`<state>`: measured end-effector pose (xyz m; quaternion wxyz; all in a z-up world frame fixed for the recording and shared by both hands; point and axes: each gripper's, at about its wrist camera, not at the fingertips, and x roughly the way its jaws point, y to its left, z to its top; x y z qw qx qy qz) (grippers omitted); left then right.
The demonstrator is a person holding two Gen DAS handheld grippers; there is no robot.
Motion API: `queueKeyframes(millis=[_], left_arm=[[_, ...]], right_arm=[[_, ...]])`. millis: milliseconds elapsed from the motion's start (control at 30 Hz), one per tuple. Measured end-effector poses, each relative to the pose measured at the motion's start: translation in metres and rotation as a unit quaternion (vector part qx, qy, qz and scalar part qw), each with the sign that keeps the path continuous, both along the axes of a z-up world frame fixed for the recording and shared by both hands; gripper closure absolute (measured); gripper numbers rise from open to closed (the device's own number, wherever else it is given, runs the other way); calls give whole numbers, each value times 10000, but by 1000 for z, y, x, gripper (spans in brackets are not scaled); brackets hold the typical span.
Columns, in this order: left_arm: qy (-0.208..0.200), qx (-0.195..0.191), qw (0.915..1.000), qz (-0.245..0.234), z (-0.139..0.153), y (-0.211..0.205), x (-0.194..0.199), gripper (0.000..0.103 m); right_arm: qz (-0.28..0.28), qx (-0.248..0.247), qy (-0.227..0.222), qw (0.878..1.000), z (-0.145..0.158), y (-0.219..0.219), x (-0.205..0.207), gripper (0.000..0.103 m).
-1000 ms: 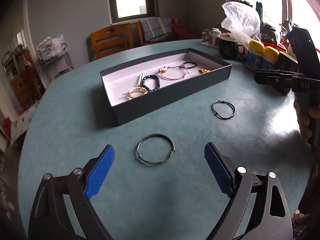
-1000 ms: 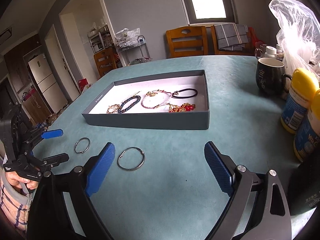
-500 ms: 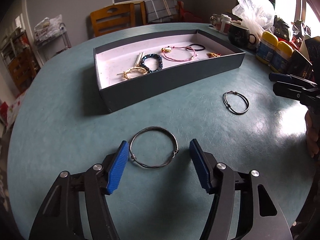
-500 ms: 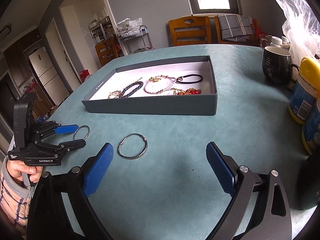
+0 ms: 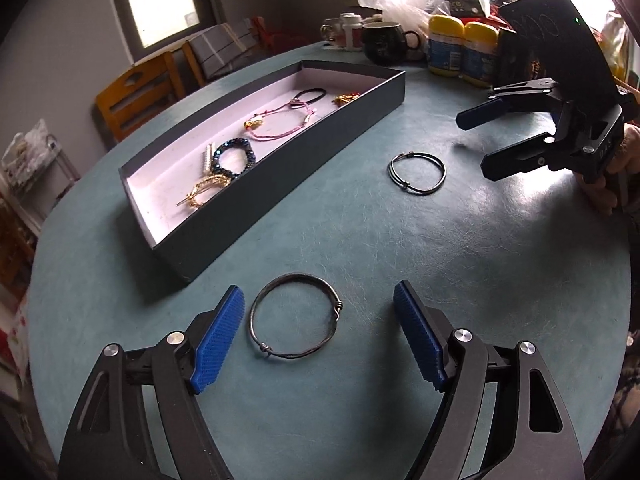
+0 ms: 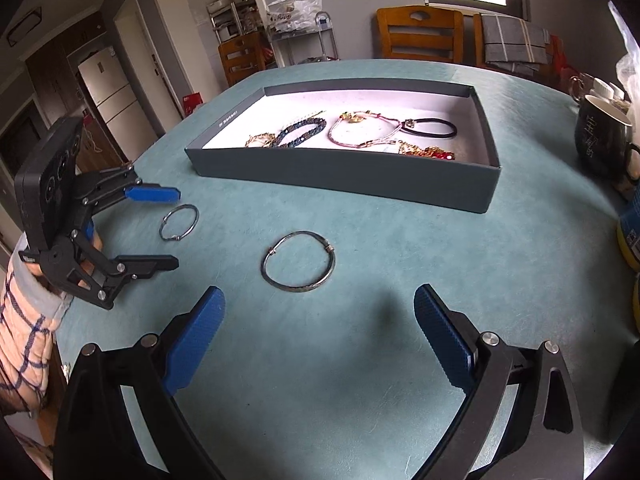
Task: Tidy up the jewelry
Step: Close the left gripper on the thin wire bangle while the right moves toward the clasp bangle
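- Box [image 5: 280,184]: beaded bracelet [image 5: 234,158], pink cord [image 5: 280,122], black band [image 5: 310,94], gold pieces [image 5: 204,194].
- Two bangles [image 5: 294,326] on counter [image 5: 360,240].
- Left fingers [image 5: 218,338] apart; right fingers [image 6: 440,334] apart.

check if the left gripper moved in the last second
Yes. In the right wrist view the left gripper has advanced to the wire bangle lying on the table. Its fingertips were short of the bangle and now straddle it, jaws open.
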<state>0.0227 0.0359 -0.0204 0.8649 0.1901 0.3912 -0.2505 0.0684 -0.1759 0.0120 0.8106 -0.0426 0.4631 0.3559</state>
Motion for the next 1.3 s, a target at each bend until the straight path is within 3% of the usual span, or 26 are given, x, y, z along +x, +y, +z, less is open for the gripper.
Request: queueKeyframes(millis=[67, 167, 233, 333, 367, 400, 600, 667, 733, 900, 1033, 1100, 1200, 1300], left_arm=[[288, -271, 9992, -84, -1, 7, 8, 24], [355, -361, 9987, -106, -2, 12, 9, 31], [300, -389, 9988, -47, -1, 14, 6, 54], [166, -256, 9995, 41, 0, 11, -1, 56], [114, -223, 9997, 82, 0, 10, -3, 62], [192, -283, 9993, 147, 0, 12, -3, 87], [256, -475, 9971, 545, 1, 25, -1, 86], [201, -557, 9963, 626, 4, 30, -1, 74], [85, -694, 9956, 625, 9, 34, -4, 53], [221, -599, 9947, 812, 5, 36, 5, 34], [401, -547, 9947, 767, 0, 35, 12, 34], [342, -408, 9958, 751, -1, 30, 10, 35], [284, -392, 9972, 574, 0, 24, 5, 52], [186, -279, 9978, 571, 0, 21, 2, 53]], right_arm=[[118, -127, -2, 9998, -2, 6, 0, 9], [239, -271, 8, 9993, -5, 12, 2, 9], [212, -317, 52, 9993, -7, 11, 5, 9], [171, -339, 100, 9992, -8, 11, 8, 9], [163, -357, 87, 9992, -8, 11, 7, 9], [162, -381, 66, 9991, -8, 11, 7, 9], [259, -500, 29, 9984, -8, 20, 4, 9], [293, -503, 28, 9983, -9, 24, 4, 9], [300, -525, 19, 9982, -9, 27, 6, 9], [254, -560, 10, 9981, -10, 34, 12, 9], [292, -788, -129, 9964, -11, 44, 11, 13], [310, -937, -287, 9947, -11, 47, 7, 26], [374, -864, -365, 9949, -9, 47, 4, 44], [255, -802, -369, 9958, -9, 42, 6, 55]])
